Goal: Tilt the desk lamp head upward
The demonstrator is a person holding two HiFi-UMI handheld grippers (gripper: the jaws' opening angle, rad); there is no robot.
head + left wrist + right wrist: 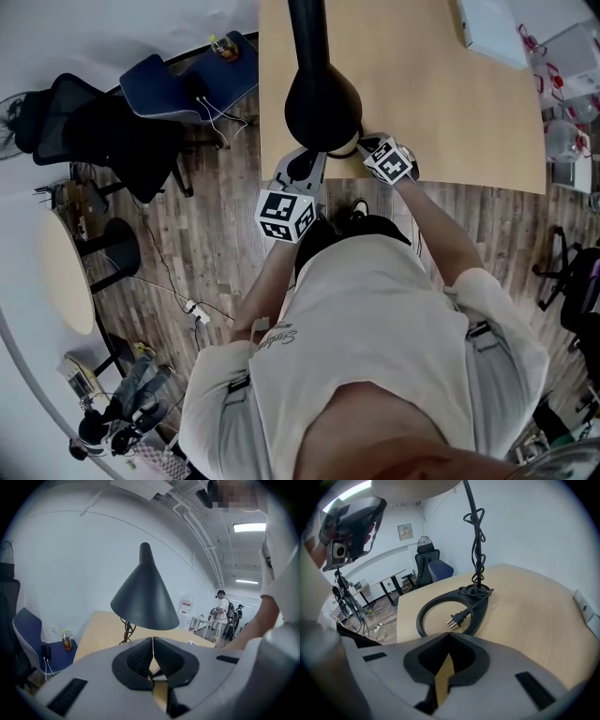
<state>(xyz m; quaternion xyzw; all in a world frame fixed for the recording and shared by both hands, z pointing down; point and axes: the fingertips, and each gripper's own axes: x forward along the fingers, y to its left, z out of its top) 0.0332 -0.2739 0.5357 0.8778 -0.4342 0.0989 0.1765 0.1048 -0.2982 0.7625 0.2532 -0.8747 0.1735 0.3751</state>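
**Both grippers hovering at the lamp head**

The lamp (307, 33) is standing at the table's (450, 112) near edge, toward its left corner. The left gripper (153, 641) is aiming up at the black cone head (145, 597) from just below, its fingers (138, 658) pressing together on nothing. The right gripper (449, 637) is sitting just right of the head, fingers (417, 660) meeting at the tips, empty, and facing the ring base (423, 616), where the plug (457, 618) is lying.

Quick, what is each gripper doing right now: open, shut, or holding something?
Left gripper: shut, holding nothing; the lamp shade is ahead of it, not gripped.
Right gripper: shut, holding nothing.
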